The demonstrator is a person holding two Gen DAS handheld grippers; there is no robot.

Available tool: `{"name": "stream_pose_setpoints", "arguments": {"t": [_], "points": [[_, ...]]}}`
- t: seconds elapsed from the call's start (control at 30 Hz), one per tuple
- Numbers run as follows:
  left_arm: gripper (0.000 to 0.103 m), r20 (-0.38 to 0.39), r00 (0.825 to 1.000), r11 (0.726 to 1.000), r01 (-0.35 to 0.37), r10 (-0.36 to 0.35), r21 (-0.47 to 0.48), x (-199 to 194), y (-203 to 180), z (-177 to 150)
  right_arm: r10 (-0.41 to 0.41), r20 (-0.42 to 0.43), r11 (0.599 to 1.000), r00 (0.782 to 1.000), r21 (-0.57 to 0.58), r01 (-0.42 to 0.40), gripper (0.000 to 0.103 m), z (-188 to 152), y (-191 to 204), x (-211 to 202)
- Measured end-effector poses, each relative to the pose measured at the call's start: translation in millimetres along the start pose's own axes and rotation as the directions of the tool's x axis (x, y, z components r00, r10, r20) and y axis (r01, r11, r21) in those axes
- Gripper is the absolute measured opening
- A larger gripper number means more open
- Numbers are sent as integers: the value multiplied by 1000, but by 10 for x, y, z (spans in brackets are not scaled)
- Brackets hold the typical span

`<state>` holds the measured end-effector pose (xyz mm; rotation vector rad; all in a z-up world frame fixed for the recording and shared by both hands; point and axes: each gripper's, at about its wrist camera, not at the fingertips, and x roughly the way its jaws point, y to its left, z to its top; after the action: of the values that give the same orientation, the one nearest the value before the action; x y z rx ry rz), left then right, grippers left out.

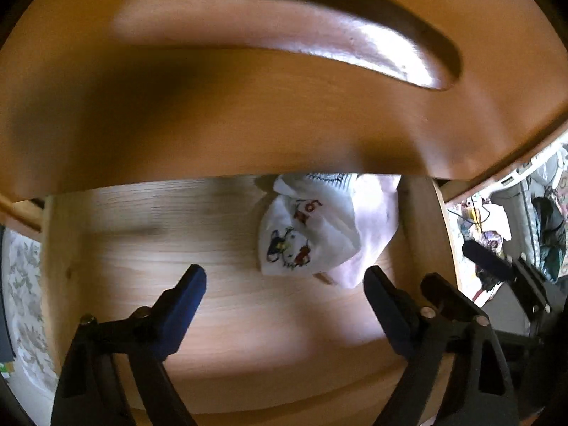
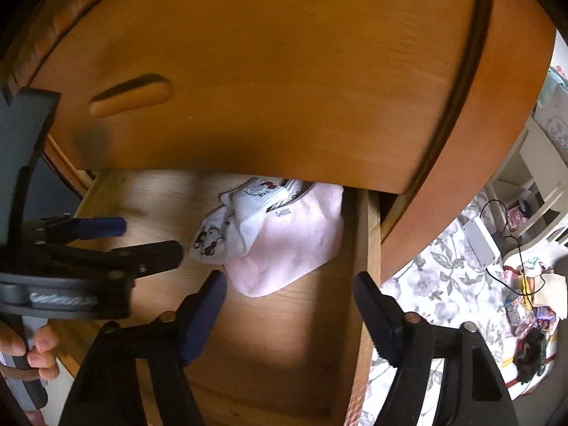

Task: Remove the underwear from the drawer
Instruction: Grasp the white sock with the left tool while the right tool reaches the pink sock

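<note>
Holding both grippers apart and empty, you have your left gripper [image 1: 284,285] and right gripper [image 2: 289,293] just short of the underwear [image 2: 284,245]. It lies bunched in the open drawer's [image 2: 312,355] back right corner, ungrasped. Everything after opening remains: gripping and lifting it out.

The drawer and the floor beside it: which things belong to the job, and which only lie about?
For the job:
- open wooden drawer
- white cartoon-print underwear
- pink garment
- left gripper, open
- right gripper, open

Lying about:
- white box with black cable
- floral floor covering
- small clutter
</note>
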<state>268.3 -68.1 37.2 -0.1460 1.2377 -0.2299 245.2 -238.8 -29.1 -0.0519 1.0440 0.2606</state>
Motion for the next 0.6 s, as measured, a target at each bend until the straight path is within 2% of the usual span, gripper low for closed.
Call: {"name": "stream_pose_setpoints", "arguments": {"t": [0.03, 0.23, 0.6], "points": [[89, -4, 1000, 1000, 0, 0, -8, 27, -8, 27, 0, -2, 1000, 1000, 10, 1, 64, 7, -31, 6], [88, -36, 999, 999, -41, 41, -6, 221, -121, 136, -10, 2, 999, 1000, 44, 10, 57, 17, -174, -6], [87, -27, 989, 984, -142, 146, 105, 408, -498, 181, 8, 26, 998, 1000, 58, -9, 57, 17, -231, -78]]}}
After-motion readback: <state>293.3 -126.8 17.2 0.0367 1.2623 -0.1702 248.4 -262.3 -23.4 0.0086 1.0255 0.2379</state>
